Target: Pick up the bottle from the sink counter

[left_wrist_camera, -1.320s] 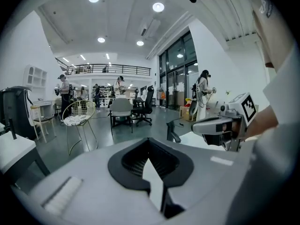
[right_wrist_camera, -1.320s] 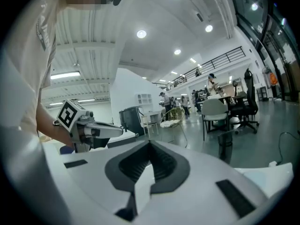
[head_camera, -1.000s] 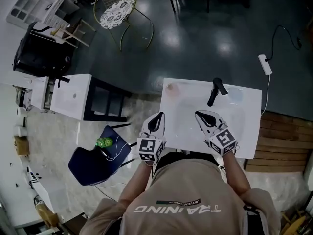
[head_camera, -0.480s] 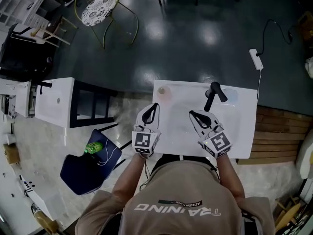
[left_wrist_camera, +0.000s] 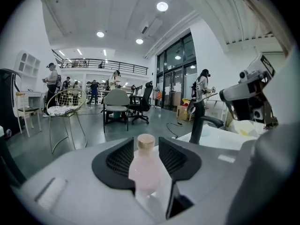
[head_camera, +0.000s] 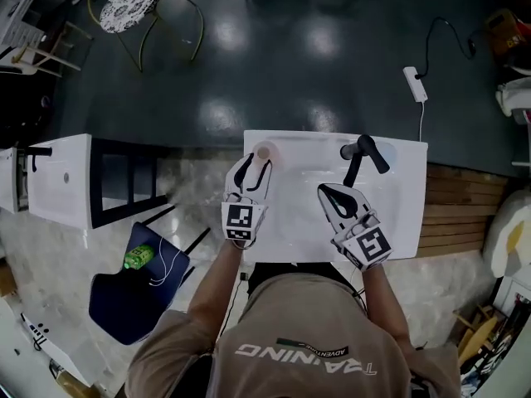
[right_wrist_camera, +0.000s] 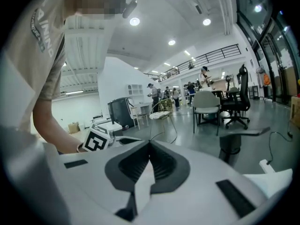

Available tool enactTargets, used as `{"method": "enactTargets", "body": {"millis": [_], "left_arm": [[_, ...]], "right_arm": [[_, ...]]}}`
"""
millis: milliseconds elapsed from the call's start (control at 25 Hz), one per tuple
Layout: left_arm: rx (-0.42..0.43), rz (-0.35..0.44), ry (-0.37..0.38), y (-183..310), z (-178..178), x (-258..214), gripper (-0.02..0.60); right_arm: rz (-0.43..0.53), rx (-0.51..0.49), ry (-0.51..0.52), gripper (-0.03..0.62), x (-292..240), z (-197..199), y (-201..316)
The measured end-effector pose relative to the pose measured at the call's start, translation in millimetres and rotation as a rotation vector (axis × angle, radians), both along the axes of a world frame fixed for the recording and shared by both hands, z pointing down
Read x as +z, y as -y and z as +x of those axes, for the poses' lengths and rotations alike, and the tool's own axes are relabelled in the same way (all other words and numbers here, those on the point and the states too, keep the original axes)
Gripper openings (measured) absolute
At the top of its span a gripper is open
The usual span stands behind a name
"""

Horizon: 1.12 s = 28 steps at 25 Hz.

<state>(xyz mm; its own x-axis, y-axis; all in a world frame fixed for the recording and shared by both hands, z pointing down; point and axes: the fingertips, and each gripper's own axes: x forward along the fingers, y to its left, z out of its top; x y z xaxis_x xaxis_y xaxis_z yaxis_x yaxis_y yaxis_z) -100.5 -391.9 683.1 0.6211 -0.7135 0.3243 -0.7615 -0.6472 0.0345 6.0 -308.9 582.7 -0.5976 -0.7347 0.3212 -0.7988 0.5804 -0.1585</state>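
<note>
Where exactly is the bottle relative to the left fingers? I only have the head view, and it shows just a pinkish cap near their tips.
Observer: The left gripper view shows the bottle standing upright between the fingers of the left gripper. They have just been opening, and the pads do not appear to press on it.
Operator: What about the right side?
Observer: In the right gripper view, the right gripper has its fingers closed together with nothing between them.
</note>
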Motion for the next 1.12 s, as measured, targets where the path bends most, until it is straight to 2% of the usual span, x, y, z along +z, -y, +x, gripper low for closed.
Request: {"method": "enactTargets", "body": {"millis": [440, 680, 920, 1120], "left_arm": [[0.039, 0.023, -0.011, 15, 11, 13, 0.149], [0.055, 0.066, -0.044, 15, 13, 14, 0.137], [0.039, 0.121, -0.072, 14, 12, 12, 0.132], [0.046, 0.094, -0.094, 17, 10, 11, 0.13]], "right_arm": [[-0.036, -0.004, -0.017, 0.008, 15, 2, 5], [-0.073, 0.016, -0.007, 0.008, 28, 7, 5], [-0.102, -0.018, -0.046, 0.008, 35, 0, 1], [-0.14, -0.013, -0.048, 0.008, 43, 0, -7]]}}
